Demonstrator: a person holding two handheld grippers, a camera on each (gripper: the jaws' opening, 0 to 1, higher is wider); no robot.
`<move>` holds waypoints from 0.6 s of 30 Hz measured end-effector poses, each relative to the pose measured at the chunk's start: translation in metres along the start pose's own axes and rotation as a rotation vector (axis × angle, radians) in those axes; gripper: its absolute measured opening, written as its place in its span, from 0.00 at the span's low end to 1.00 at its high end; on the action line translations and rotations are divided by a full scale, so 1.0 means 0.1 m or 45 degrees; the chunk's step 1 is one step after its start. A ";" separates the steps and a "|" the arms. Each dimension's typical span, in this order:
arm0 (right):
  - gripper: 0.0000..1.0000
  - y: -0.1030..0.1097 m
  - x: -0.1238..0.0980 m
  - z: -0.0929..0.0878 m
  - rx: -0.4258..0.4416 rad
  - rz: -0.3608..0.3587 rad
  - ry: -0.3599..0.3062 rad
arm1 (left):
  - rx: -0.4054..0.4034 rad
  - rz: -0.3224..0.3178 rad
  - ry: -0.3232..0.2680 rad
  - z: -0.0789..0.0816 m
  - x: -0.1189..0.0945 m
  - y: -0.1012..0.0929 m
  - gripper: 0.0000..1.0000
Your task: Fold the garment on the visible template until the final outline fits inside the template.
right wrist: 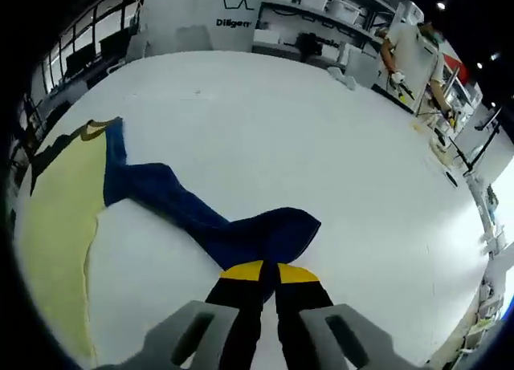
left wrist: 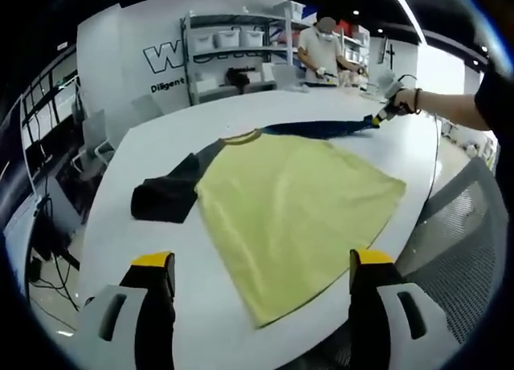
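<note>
Yellow-tipped jaws of the right gripper (right wrist: 269, 275) are closed on the cuff of the navy sleeve (right wrist: 209, 221), drawn out away from the yellow shirt (left wrist: 293, 213). The left gripper (left wrist: 263, 266) is held wide open, empty, near the shirt's hem. The shirt is spread flat on the white table (right wrist: 281, 121); folding is judged barely begun.

1. The right gripper (right wrist: 270, 275) has its yellow-tipped fingers (right wrist: 243, 272) pinched together on the cuff of the garment's blue sleeve (right wrist: 209, 217).
2. The sleeve stretches across the white counter (right wrist: 321, 145) from the yellow body (right wrist: 60, 209).
</note>
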State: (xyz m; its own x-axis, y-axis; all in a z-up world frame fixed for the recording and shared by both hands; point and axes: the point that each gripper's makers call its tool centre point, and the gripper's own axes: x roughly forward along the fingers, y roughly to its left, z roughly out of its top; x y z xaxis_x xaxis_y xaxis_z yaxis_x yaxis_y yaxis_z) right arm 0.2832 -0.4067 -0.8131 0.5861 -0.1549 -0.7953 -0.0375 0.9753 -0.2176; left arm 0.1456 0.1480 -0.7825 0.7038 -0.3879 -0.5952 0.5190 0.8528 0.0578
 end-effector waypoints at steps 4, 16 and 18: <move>0.00 -0.02 -0.13 -0.03 -0.003 -0.016 -0.005 | 0.012 -0.005 -0.001 -0.01 0.01 -0.02 0.88; 0.00 -0.28 -0.09 -0.53 0.107 -0.064 0.118 | 0.045 -0.014 0.017 -0.03 0.03 -0.05 0.88; 0.00 -0.31 -0.07 -0.59 0.096 -0.076 0.131 | 0.043 -0.016 0.016 -0.03 0.04 -0.06 0.88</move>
State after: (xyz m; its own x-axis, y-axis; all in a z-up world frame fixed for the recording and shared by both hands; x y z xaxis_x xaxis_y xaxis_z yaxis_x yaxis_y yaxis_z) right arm 0.2325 -0.4453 -0.8341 0.4990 -0.2246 -0.8370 0.0583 0.9723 -0.2262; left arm 0.1435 0.1430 -0.7876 0.6912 -0.3939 -0.6058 0.5439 0.8356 0.0771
